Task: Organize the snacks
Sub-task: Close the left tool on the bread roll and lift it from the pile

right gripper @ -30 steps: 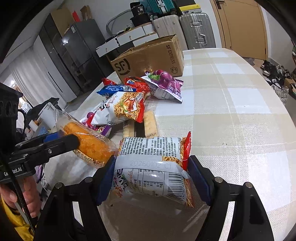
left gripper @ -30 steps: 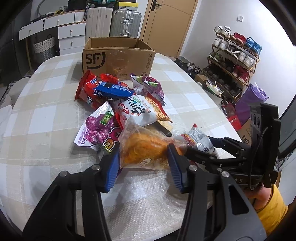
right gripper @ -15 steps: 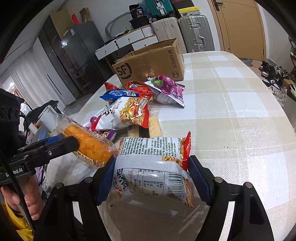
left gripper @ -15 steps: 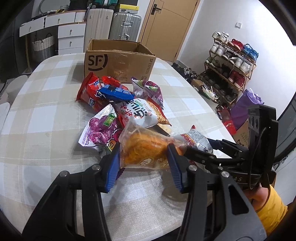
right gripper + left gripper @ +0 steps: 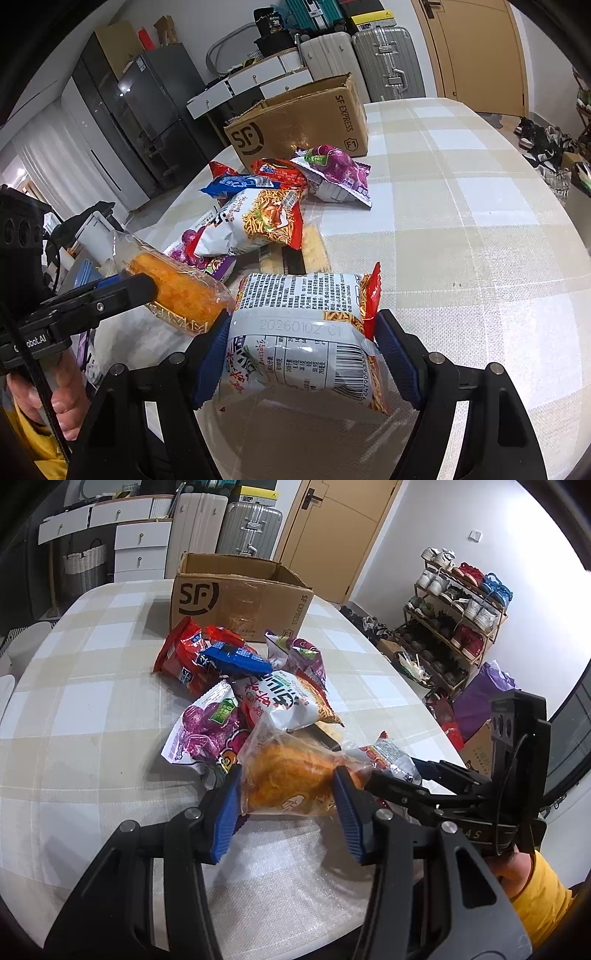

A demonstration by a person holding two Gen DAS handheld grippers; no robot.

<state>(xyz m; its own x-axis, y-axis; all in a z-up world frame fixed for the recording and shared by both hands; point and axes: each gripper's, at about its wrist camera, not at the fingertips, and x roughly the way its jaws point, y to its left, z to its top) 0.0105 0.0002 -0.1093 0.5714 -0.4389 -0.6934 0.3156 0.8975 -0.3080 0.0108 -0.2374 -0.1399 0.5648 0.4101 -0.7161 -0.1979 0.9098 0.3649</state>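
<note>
Both grippers have risen over the last second: the left gripper (image 5: pixel 288 794) pinches the orange floss bread pack (image 5: pixel 291 775), the right gripper (image 5: pixel 301 354) the noodle snack bag (image 5: pixel 303 332), likely bound for the SF cardboard box (image 5: pixel 236 598) beyond the snack pile (image 5: pixel 255 686).

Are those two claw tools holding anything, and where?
Yes. The left gripper pinches the orange bread packet across its sides; the right gripper pinches the noodle snack bag likewise.

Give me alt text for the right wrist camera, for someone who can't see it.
The right gripper clamps a noodle snack packet above a checked table. To its left, the left gripper holds a clear bag of orange bread. Beyond lie a pile of snack bags and an open SF box.
</note>
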